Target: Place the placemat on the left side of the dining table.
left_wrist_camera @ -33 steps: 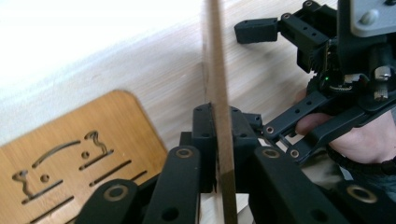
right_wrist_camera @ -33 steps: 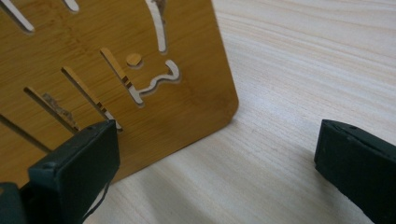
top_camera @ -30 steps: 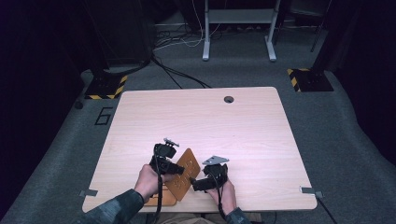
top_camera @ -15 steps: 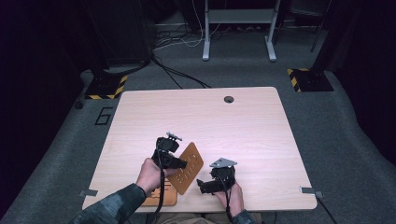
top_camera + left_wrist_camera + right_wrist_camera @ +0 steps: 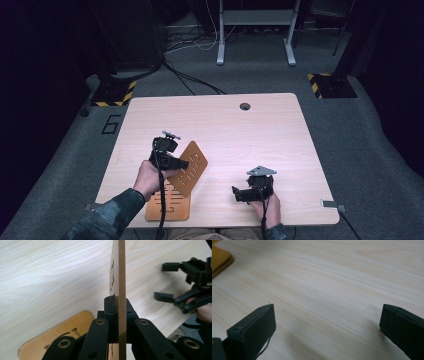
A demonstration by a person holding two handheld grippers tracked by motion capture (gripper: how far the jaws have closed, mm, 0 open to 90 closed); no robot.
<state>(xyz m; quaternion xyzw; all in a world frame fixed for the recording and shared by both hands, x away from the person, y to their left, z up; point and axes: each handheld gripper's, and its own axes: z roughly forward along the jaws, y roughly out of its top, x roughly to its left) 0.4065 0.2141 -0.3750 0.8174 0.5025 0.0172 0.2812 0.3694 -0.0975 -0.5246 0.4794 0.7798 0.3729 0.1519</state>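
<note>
Nearest you, at the table's [image 5: 300,145] front edge, a second board [image 5: 167,204] lies flat on the wood, just below your left hand [image 5: 145,176]; its rounded corner also shows low in the left gripper view [image 5: 50,332] and at the top left of the right gripper view [image 5: 219,258]. To its right, your right gripper [image 5: 235,192] sits low over the table near the front edge, its jaws turned toward the boards. They stand wide apart with nothing but bare wood between them, as the right gripper view [image 5: 327,322] shows. It is well apart from both boards. A little farther in, your left gripper [image 5: 180,162] is clamped on the upper board [image 5: 190,167], which is lifted off the table and tilted, its lower end over the flat board. In the left gripper view [image 5: 117,322] you see that board [image 5: 121,277] edge-on, a thin brown panel with cut-outs, squeezed tight between both pads. Past the jaws in that view, your right gripper [image 5: 170,282] shows off to the right, open. Beyond the boards the tabletop runs on bare to a round cable hole [image 5: 244,106] near the far edge.
</note>
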